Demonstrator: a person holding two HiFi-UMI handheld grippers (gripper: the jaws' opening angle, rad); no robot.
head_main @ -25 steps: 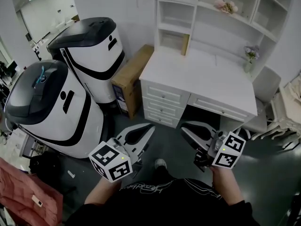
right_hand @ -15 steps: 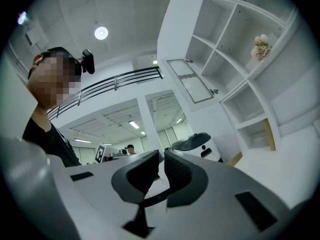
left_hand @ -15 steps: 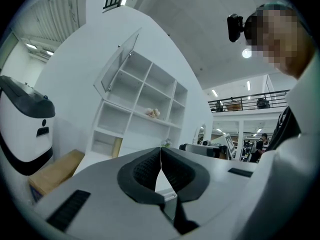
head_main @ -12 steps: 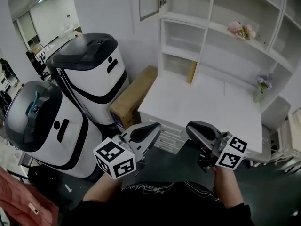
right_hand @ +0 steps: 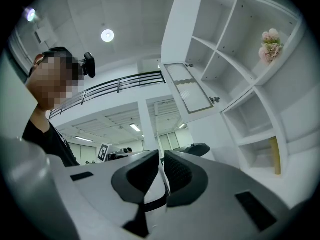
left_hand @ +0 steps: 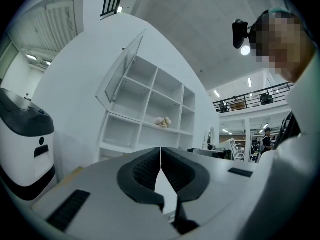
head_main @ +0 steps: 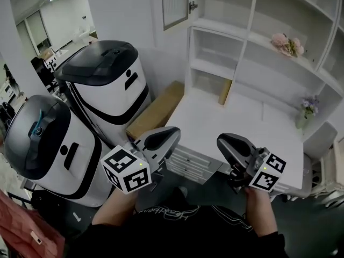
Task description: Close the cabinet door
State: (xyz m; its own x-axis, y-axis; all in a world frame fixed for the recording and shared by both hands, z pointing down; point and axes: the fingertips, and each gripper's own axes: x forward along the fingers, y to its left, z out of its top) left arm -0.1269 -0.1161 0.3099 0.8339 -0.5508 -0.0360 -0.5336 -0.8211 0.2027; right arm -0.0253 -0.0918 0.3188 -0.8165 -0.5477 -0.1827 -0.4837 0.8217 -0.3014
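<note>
The door (head_main: 175,4) hangs open high up, at the left of the shelves (head_main: 243,47). The left gripper (head_main: 173,134) and right gripper (head_main: 222,142) are low by the desk (head_main: 242,123), far from the door. Each has its fingers pressed together, holding nothing.

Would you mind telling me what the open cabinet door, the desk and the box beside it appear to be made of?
Cabinet door: white-painted frame, probably wood, around a greyish pane that looks like ribbed or frosted glass.
Desk: likely painted wood or board, matt white, with panelled drawer fronts.
Box: plain brown cardboard, matt, flat-sided.
</note>
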